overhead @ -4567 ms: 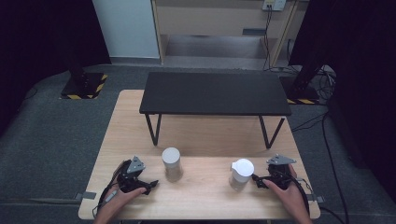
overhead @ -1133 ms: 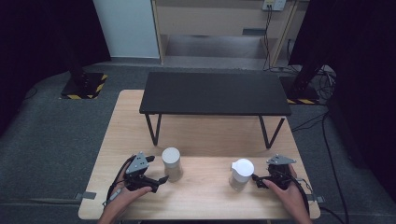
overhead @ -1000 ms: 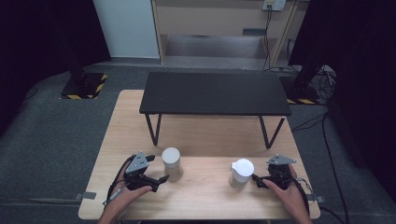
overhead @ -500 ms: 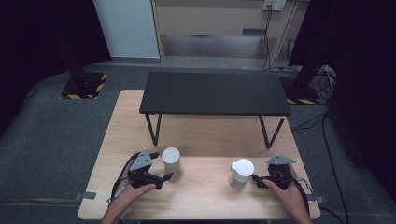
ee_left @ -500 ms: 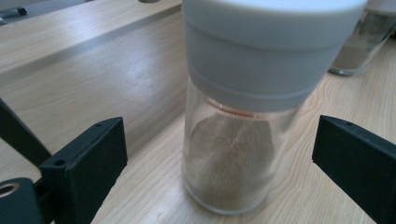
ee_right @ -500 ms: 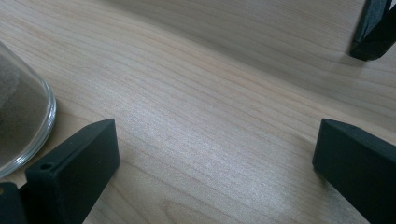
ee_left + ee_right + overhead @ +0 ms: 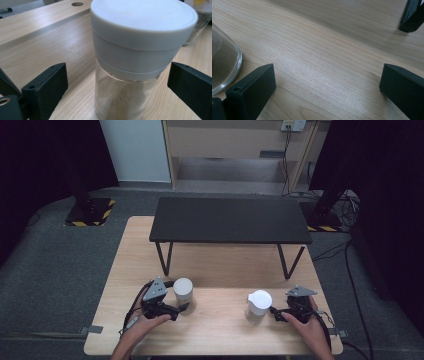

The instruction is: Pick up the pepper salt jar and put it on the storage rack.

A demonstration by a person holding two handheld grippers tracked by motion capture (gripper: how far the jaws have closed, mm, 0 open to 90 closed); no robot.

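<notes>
Left claw (image 7: 176, 309) spread wide around a clear glass jar with a grey-white screw lid (image 7: 130, 62), jaws either side of it, not touching; jar upright on the light wooden counter (image 7: 215, 265). Right claw (image 7: 278, 314) also wide, empty, beside a second white-lidded glass jar (image 7: 258, 306), near the counter's front edge.

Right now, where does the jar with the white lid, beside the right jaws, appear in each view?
High view: the white-lid jar stands low, right of centre, just left of the right gripper.
Left gripper view: top right corner, behind the grey-lid jar.
Right gripper view: left edge, its glass base.
Shared landmark: the wooden table.
</notes>
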